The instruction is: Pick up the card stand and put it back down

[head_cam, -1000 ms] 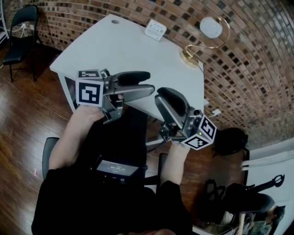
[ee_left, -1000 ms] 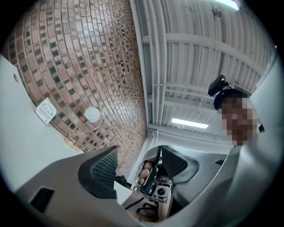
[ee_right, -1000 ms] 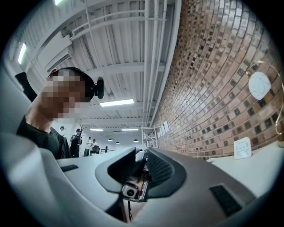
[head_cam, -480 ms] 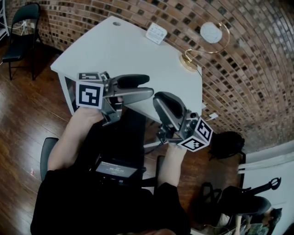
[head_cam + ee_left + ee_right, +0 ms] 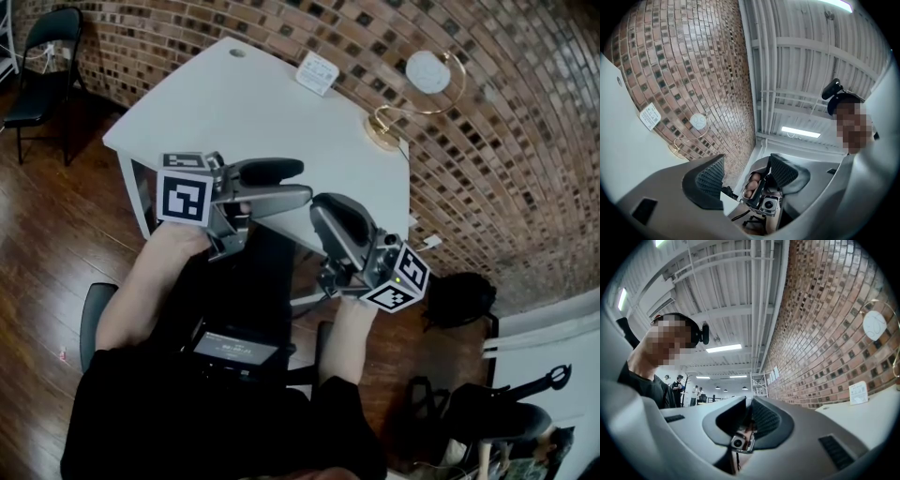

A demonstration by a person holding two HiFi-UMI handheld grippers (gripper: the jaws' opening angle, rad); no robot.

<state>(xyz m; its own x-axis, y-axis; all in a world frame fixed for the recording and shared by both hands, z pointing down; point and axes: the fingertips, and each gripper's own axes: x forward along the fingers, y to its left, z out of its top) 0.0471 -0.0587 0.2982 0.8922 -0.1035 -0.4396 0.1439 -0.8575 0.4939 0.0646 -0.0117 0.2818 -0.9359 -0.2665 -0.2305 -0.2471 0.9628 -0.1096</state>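
The card stand (image 5: 382,132) is a gold wire loop on a round base holding a round white card, upright at the far right of the white table (image 5: 244,103). It also shows in the left gripper view (image 5: 698,122) and the right gripper view (image 5: 874,326). Both grippers hover over the table's near edge, well short of the stand, facing each other. My left gripper (image 5: 302,181) (image 5: 746,174) is open and empty. My right gripper (image 5: 324,208) (image 5: 747,417) has just been closing its jaws. Only a narrow slit remains, with nothing between them.
A small white printed sign (image 5: 317,67) stands at the table's far edge near the brick wall. A black chair (image 5: 42,70) is at the far left on the wood floor. A dark bag (image 5: 459,295) lies on the floor at the right.
The right gripper's jaws have drawn closer together. Both grippers stay where they were; the head view has shifted only slightly.
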